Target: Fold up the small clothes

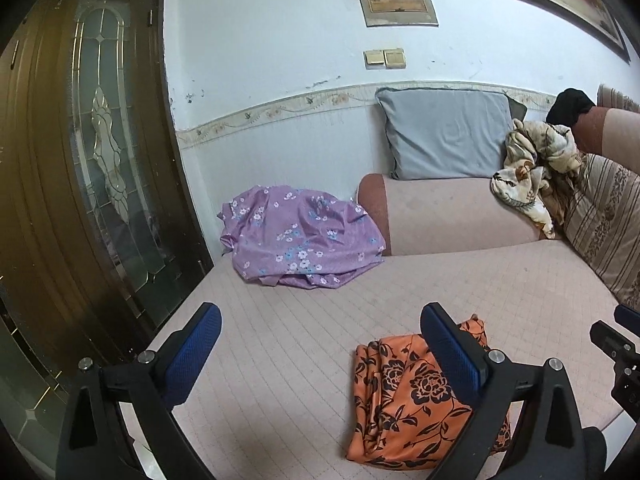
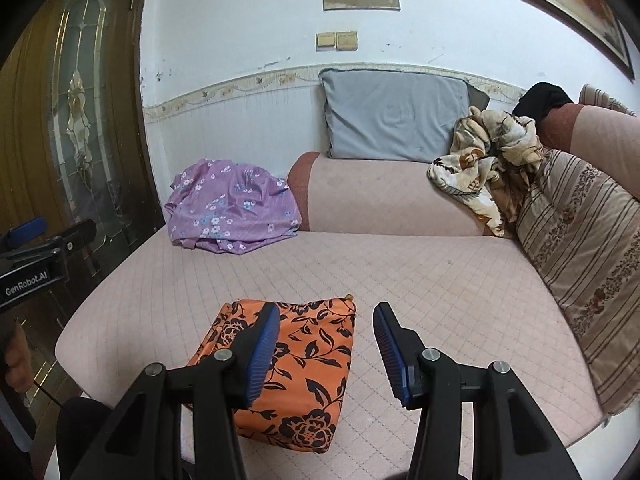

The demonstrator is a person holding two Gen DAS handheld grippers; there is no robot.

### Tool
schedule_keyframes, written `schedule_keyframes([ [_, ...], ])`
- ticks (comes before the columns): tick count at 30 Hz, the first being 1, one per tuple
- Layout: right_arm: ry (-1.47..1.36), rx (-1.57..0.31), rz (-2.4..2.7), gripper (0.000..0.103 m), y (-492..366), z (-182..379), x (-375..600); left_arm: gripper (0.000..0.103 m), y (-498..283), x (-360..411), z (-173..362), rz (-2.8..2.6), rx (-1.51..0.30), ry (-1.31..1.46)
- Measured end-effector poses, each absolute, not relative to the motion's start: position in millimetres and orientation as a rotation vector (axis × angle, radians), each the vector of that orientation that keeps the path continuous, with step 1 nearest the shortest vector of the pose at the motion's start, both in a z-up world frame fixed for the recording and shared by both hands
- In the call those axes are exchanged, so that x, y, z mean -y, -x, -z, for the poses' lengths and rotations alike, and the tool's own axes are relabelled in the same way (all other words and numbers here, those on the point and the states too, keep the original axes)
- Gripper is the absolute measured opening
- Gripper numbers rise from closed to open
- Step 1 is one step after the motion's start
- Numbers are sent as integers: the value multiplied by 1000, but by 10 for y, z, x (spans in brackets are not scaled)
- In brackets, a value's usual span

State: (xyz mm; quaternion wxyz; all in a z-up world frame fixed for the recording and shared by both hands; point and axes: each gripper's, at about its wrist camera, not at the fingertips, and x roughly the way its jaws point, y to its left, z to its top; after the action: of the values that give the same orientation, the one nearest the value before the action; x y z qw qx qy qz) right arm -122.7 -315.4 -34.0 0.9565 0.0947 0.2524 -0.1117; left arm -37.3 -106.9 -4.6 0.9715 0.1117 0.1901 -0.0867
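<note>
An orange cloth with black flowers (image 1: 416, 396) lies folded into a compact rectangle on the pink quilted sofa seat (image 1: 320, 328); it also shows in the right wrist view (image 2: 304, 364). My left gripper (image 1: 320, 320) is open and empty, above the seat, its right finger over the cloth's top edge. My right gripper (image 2: 326, 320) is open and empty, hovering over the cloth's right side. A purple flowered garment (image 1: 300, 236) lies crumpled at the seat's far left corner, also in the right wrist view (image 2: 232, 208).
A grey pillow (image 1: 444, 136) leans on the wall above the sofa arm (image 1: 440, 212). A beige flowered cloth (image 2: 484, 160) is bunched on the arm. A striped cushion (image 2: 580, 248) lines the right side. A dark wooden door (image 1: 80, 160) stands at the left.
</note>
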Motion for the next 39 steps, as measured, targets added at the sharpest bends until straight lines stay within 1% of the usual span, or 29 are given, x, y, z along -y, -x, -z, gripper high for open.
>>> schedule_keyframes([
  [16,-133,-444,302,53,1398,156,3099,100,354,885,-36,114,-361,-197],
  [31,-120,-474,308,54,1292,237,2982,100,289,687,2,100,-372,-167],
  [39,-130,-452,302,54,1288,171,2953,100,263,619,12,94,-374,-155],
])
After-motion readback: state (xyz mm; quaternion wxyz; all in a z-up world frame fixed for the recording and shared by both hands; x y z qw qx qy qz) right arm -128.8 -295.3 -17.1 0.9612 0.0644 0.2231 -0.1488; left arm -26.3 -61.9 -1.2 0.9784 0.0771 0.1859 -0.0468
